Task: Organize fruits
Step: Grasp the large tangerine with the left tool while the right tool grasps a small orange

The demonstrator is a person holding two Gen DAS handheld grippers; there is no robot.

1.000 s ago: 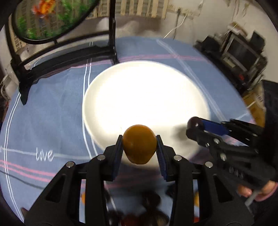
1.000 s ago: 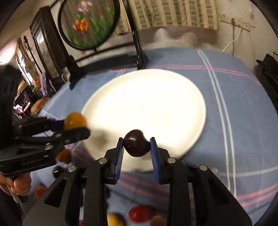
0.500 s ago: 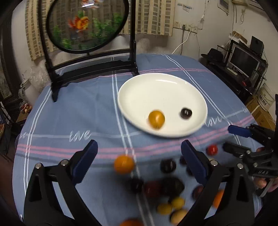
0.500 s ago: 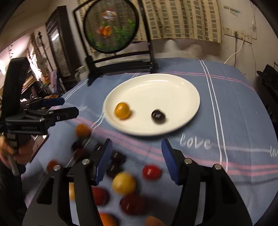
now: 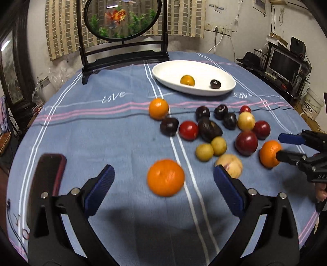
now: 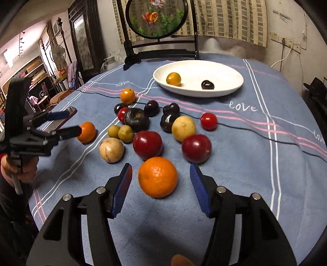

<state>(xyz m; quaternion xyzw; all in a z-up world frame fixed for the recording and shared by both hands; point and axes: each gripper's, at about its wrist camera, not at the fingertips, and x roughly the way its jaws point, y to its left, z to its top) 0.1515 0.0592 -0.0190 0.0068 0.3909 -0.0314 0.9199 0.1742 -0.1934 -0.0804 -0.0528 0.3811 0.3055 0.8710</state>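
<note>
A white plate (image 5: 194, 91) at the far side of the blue cloth holds a small orange fruit (image 5: 187, 80) and a dark plum (image 5: 215, 84). My left gripper (image 5: 163, 185) stands wide open around a big orange (image 5: 165, 177) lying on the cloth, pads clear of it. My right gripper (image 6: 160, 184) is open around another orange (image 6: 157, 177), with a gap on both sides. In the right wrist view the plate (image 6: 224, 90) lies far ahead. Several loose plums, tomatoes and yellow fruits (image 6: 147, 144) lie between the grippers and the plate.
A dark red phone (image 5: 50, 174) lies left of my left gripper. A round goldfish screen on a black stand (image 5: 122, 18) rises behind the plate. A thin black cable (image 6: 245, 129) crosses the cloth. A person's hand (image 6: 18, 167) holds the left gripper's handle.
Both grippers released their fruit, the small orange one and the dark plum, onto the plate. Both opened and drew back to the near side, each now around an orange.
</note>
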